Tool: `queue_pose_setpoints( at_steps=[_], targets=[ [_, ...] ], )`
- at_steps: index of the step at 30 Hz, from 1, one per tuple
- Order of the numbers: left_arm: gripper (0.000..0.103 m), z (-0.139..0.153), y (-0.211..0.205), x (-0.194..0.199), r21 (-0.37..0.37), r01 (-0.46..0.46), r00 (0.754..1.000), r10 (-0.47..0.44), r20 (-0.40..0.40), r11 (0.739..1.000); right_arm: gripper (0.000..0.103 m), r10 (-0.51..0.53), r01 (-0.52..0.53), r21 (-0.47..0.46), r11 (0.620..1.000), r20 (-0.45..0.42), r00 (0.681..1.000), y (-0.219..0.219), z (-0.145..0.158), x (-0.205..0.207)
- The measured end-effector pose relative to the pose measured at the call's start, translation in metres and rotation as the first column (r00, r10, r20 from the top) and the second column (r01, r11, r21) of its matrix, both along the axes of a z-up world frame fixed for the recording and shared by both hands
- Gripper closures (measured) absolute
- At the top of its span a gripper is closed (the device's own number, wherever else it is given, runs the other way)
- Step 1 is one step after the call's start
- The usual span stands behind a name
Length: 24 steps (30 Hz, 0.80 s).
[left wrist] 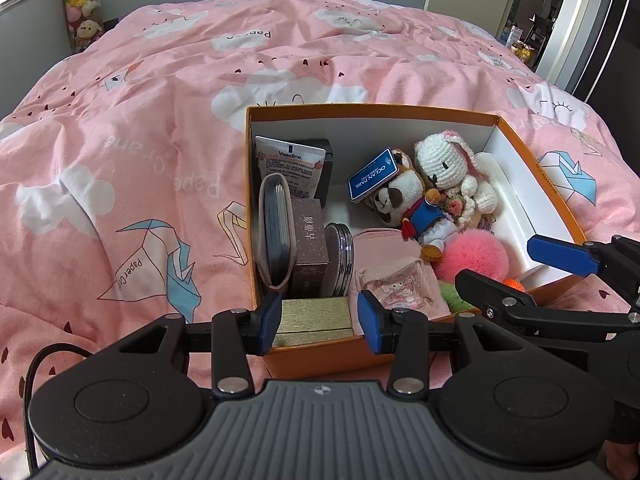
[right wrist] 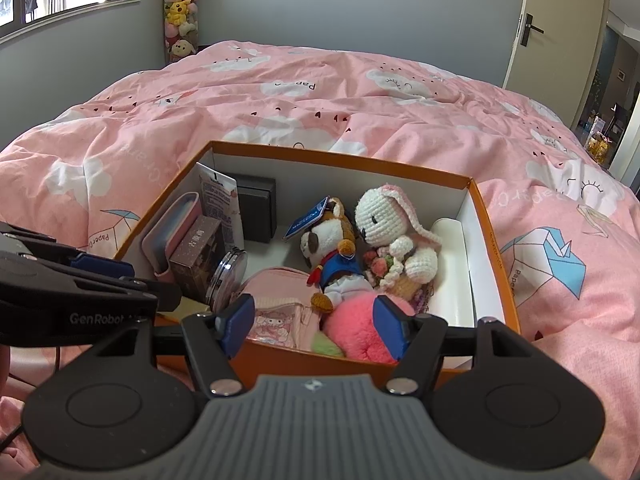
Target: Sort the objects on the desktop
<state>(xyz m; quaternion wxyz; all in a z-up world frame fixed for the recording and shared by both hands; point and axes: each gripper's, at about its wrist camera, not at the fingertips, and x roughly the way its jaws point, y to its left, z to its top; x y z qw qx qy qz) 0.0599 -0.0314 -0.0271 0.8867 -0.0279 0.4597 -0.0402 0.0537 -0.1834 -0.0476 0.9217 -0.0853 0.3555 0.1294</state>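
Orange box (left wrist: 400, 111): sits open on the pink duvet (left wrist: 140, 128), white inside, holding all the sorted things
Gold box (left wrist: 316, 320): in the orange box's near left corner, against the near wall; the left gripper's blue pads stand just either side of it, and whether they touch it I cannot tell
Left gripper (left wrist: 318, 322): jaws parted around the gold box, over the orange box's near wall
Right gripper (right wrist: 316, 326): jaws spread wide and holding nothing, over the orange box's near wall, above the pink pompom (right wrist: 360, 332)
Left side of the orange box: pink card holder (left wrist: 274, 232) upright against the left wall, brown carton (left wrist: 310, 246) and round tin (left wrist: 340, 258) on edge beside it, Vaseline tube (left wrist: 290, 164) and black case (left wrist: 326, 168) behind them at the far wall
Middle of the orange box: pink pouch (left wrist: 394, 276) lying flat near the front wall
Right side of the orange box: plush dog (left wrist: 412, 208) with a blue tag, crocheted rabbit (left wrist: 448, 168) leaning beside it, white roll (left wrist: 508, 196) along the right wall
In the way: the carton and tin crowd just behind the gold box; the pouch lies close on its right
Beyond the orange box: hanging column of plush toys (right wrist: 180, 4) at the far wall
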Motion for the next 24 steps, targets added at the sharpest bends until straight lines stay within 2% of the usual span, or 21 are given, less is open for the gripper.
queue_pose_setpoints(
  at_steps=[24],
  targets=[
    [0.054,0.0001,-0.0001,0.0002,0.0,0.0,1.0,0.0,0.0,1.0,0.035,0.001,-0.001,-0.006,1.0,-0.002,1.0,0.0009,-0.0012,-0.0001]
  ],
)
